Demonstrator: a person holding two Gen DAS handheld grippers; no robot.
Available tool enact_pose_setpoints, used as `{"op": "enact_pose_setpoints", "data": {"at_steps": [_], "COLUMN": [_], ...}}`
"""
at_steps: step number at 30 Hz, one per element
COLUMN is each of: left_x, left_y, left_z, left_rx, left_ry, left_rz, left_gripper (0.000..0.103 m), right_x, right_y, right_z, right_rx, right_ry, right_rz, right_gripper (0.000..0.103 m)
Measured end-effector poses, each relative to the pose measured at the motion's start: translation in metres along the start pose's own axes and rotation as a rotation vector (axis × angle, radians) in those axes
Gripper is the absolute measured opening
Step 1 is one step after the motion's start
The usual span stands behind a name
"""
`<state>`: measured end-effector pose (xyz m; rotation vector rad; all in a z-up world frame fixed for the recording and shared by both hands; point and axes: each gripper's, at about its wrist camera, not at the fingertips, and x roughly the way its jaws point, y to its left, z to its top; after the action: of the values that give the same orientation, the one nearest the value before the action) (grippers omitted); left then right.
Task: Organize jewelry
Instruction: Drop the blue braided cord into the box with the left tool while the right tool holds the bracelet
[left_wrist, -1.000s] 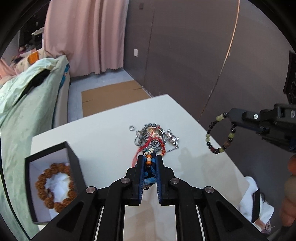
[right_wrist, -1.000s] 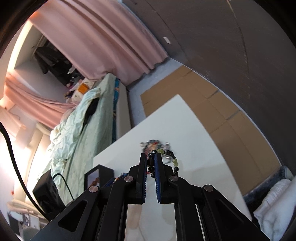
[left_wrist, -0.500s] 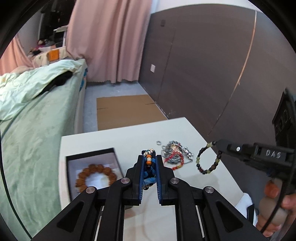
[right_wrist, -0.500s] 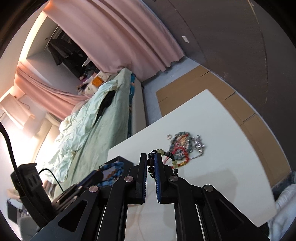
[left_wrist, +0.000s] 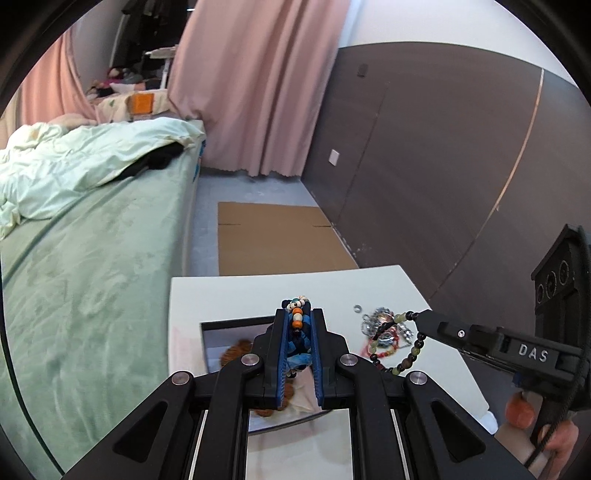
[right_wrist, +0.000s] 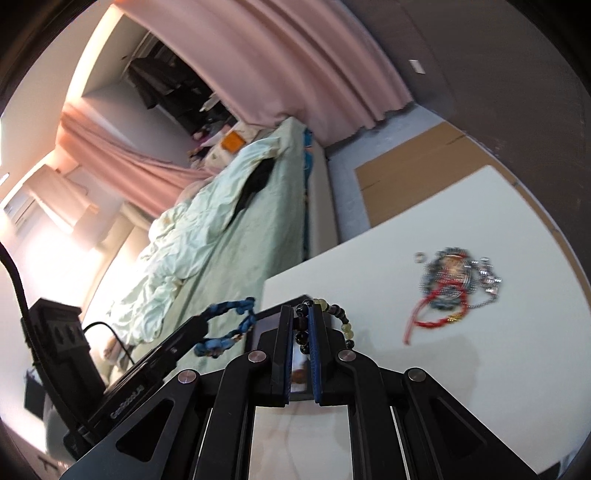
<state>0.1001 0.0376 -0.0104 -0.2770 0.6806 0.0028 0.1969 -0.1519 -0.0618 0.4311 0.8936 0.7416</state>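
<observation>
left tongs (left_wrist: 298, 325) clamped tight on blue beaded bracelet (left_wrist: 297, 321); white, teal and orange beads poke out past the tips. tongs sit above the open black box (left_wrist: 236, 323) on the white counter (left_wrist: 258, 291); brown bead bracelet (left_wrist: 236, 350) lies in the box, below and left of the tips. right tongs (right_wrist: 303, 325) pinched on dark and green bead bracelet (right_wrist: 340, 317), loop dangling off to their right, above the counter. loose jewelry pile (right_wrist: 448, 284) with red cord on the counter, ahead and right of the right tongs, well apart.
</observation>
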Motion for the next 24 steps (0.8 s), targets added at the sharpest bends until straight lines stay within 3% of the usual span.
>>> {"op": "enact_pose_setpoints", "data": {"at_steps": [12,14,15,16,17,24], "left_x": [-0.011,-0.011,-0.011,-0.011,-0.01,-0.005], "left_y": [0.044,0.049,0.052,0.054,0.056,0.054], "left_z": [0.011,0.012,0.013,0.013,0.013,0.012], "left_rx": [-0.092,-0.102,-0.108,-0.113,-0.117,-0.111], "left_ry": [-0.036,-0.038,-0.037,-0.037,-0.035,-0.02], "left_rz": [0.039,0.043,0.045,0.048,0.05,0.045], "left_gripper": [0.012,0.012,0.012,0.012,0.012,0.012], "right_x": [0.057,0.069,0.076,0.078,0.078,0.062], "right_y": [0.049,0.053,0.052,0.05,0.047,0.03], "right_z": [-0.01,-0.013,-0.014,-0.014,-0.015,-0.012], "right_rx": [-0.092,-0.104,-0.099,-0.089,-0.076,-0.051], "right_ry": [0.077,0.109,0.144,0.154,0.145,0.111], "right_rz": [0.112,0.096,0.078,0.078,0.079,0.028], "right_gripper": [0.01,0.011,0.022,0.041,0.047,0.051]}}
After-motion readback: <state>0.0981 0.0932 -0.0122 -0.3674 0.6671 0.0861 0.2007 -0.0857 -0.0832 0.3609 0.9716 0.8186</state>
